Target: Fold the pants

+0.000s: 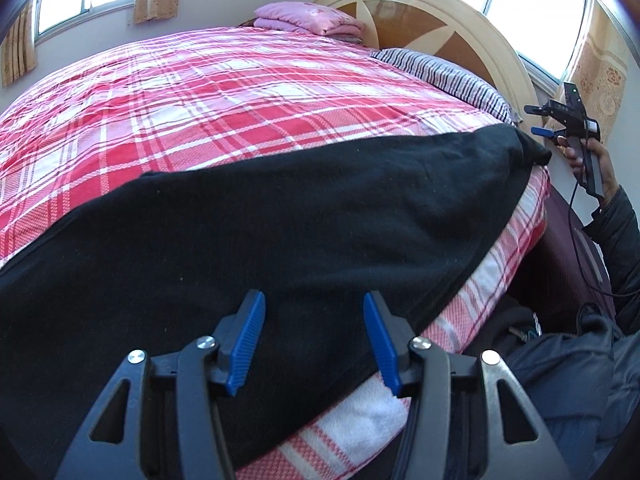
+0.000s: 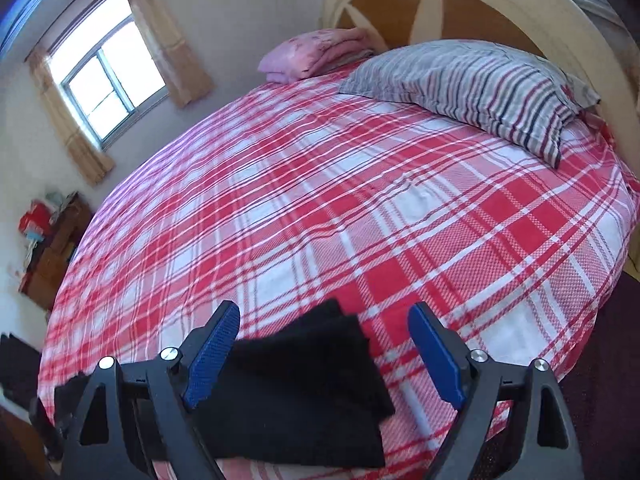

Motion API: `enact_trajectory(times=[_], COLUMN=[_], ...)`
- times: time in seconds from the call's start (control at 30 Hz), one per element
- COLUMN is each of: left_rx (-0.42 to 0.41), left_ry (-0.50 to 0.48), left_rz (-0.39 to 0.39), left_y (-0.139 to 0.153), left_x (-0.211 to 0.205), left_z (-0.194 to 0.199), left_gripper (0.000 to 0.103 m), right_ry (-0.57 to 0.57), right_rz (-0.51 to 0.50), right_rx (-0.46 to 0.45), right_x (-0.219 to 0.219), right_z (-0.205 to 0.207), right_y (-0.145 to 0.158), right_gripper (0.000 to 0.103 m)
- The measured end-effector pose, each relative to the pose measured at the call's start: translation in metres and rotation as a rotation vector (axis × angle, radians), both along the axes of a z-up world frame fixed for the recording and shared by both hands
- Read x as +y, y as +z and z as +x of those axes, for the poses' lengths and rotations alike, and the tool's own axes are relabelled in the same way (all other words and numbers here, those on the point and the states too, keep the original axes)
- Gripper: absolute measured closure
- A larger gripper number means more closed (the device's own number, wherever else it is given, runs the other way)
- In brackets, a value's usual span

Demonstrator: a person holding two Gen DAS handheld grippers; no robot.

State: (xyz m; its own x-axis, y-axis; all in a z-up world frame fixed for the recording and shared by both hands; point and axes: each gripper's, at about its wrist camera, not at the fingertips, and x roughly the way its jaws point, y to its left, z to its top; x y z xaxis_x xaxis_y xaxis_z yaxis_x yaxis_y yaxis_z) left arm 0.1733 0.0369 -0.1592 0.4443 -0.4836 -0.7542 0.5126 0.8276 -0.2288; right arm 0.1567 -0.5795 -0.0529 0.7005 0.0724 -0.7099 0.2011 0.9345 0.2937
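Observation:
Black pants (image 1: 280,216) lie stretched flat along the near edge of the bed with the red and white plaid sheet (image 1: 200,92). My left gripper (image 1: 314,300) is open and empty, hovering just above the pants near the edge. My right gripper (image 2: 324,316) is open and empty, above the end of the pants (image 2: 296,392) at the bed's edge. The right gripper also shows in the left wrist view (image 1: 538,120), held in a hand beyond the far end of the pants.
A striped pillow (image 2: 480,88) and a folded pink blanket (image 2: 316,54) lie at the cream and wood headboard (image 2: 460,4). A wooden cabinet (image 2: 52,248) with clutter stands by the far wall under a window. The person's dark jacket (image 1: 580,360) is at the right.

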Motion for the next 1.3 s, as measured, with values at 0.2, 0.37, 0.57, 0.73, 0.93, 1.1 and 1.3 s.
enact_trajectory(times=[0.2,0.37,0.57,0.73,0.93,1.1,1.3], left_rx=[0.017,0.018,0.016,0.007,-0.027,-0.106,-0.156], left_ry=[0.015,0.012,0.0,-0.013,-0.009,-0.042,-0.215], left_rz=[-0.031,-0.034,-0.043,-0.038,0.014,0.007,0.018], left_y=[0.0,-0.001,-0.003,-0.003,0.004,0.027,0.043], left_x=[0.003,0.003,0.005,0.004,-0.001,-0.015,-0.08], left_z=[0.004,0.004,0.005,0.004,-0.002,-0.013,-0.021], left_gripper=[0.049,0.049,0.047,0.046,0.046,0.046,0.046], right_ry=[0.024,0.077,0.056,0.037,0.005,-0.03,-0.056], right_rz=[-0.053,-0.024,-0.133,-0.209,-0.221,-0.247,-0.129], right_rx=[0.091,0.122,-0.014,-0.014,0.084,0.041,-0.007], right_x=[-0.002,0.002,0.019,0.028,0.031,0.036,0.033], right_z=[0.008,0.016,0.012,0.037,0.04,-0.011,-0.047], right_y=[-0.022,-0.034,0.009,0.007,-0.019,-0.002,0.0], right_gripper=[0.04,0.087,0.09,0.089,0.041,0.041,0.041])
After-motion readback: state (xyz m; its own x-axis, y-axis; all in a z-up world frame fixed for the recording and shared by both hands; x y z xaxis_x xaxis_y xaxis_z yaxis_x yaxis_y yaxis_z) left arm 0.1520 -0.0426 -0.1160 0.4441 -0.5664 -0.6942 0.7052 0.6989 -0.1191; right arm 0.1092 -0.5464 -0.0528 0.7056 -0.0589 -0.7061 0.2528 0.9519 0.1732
